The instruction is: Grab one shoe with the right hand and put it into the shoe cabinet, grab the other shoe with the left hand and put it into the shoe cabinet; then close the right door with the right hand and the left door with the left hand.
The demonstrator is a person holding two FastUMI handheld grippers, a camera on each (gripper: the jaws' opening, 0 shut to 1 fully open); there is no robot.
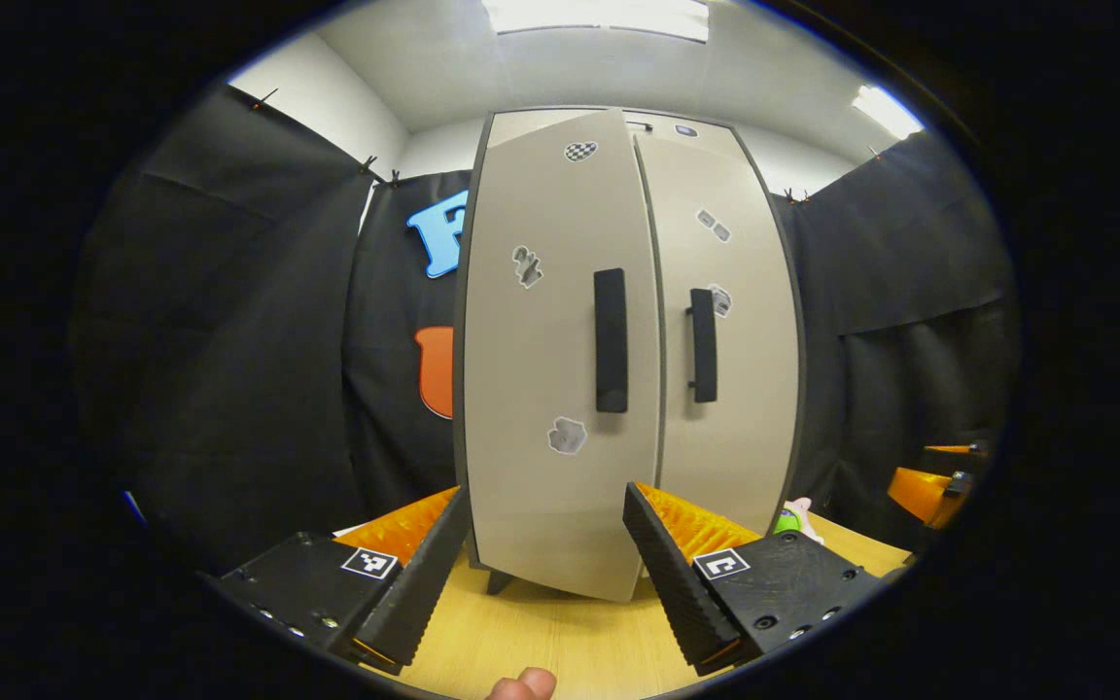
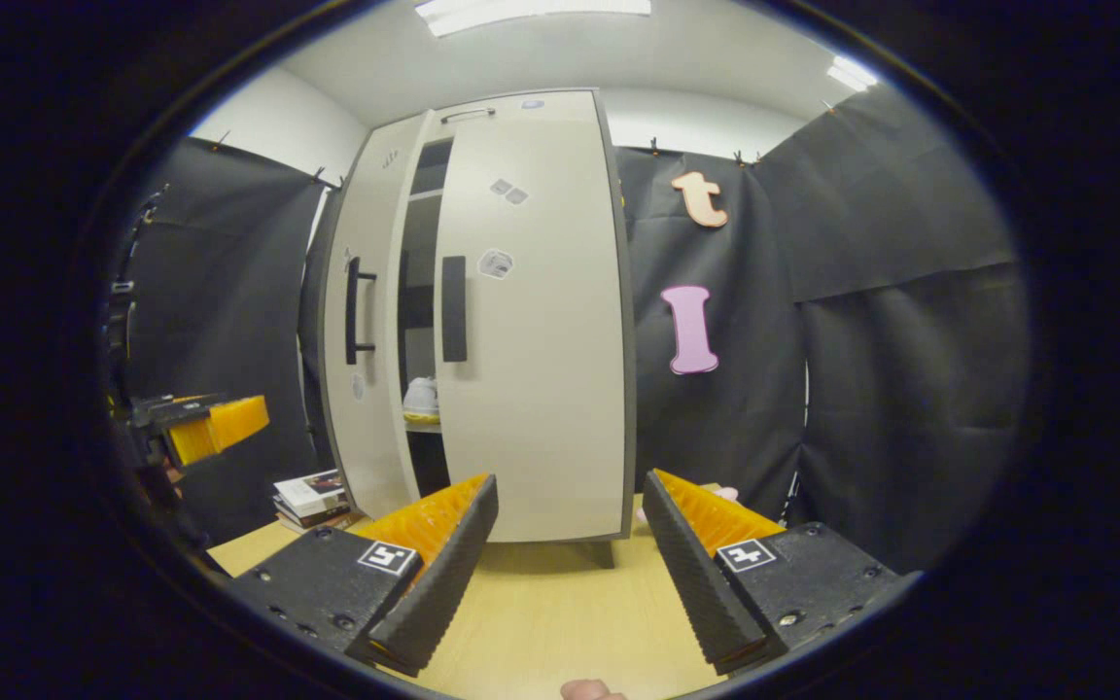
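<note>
The beige shoe cabinet [image 1: 725,243] stands on the wooden table [image 1: 541,632]. Its left door [image 1: 541,321] hangs slightly ajar, its edge forward of the right door [image 1: 745,408], which looks shut. Each door carries a dark vertical handle [image 1: 611,340]. My left gripper [image 1: 546,491] is open, low in front of the left door's bottom edge. In the right gripper view, the gap between the left door [image 2: 361,389] and the right door [image 2: 531,321] shows a white shoe [image 2: 421,399] on a shelf. My right gripper [image 2: 572,481] is open before the right door, holding nothing.
A stack of books [image 2: 312,496] lies on the table left of the cabinet. A small green and pink toy [image 1: 793,520] sits by the cabinet's right foot. The other gripper [image 1: 939,486] hovers off to the right; the left gripper [image 2: 210,423] shows far left. Black cloth walls surround the table.
</note>
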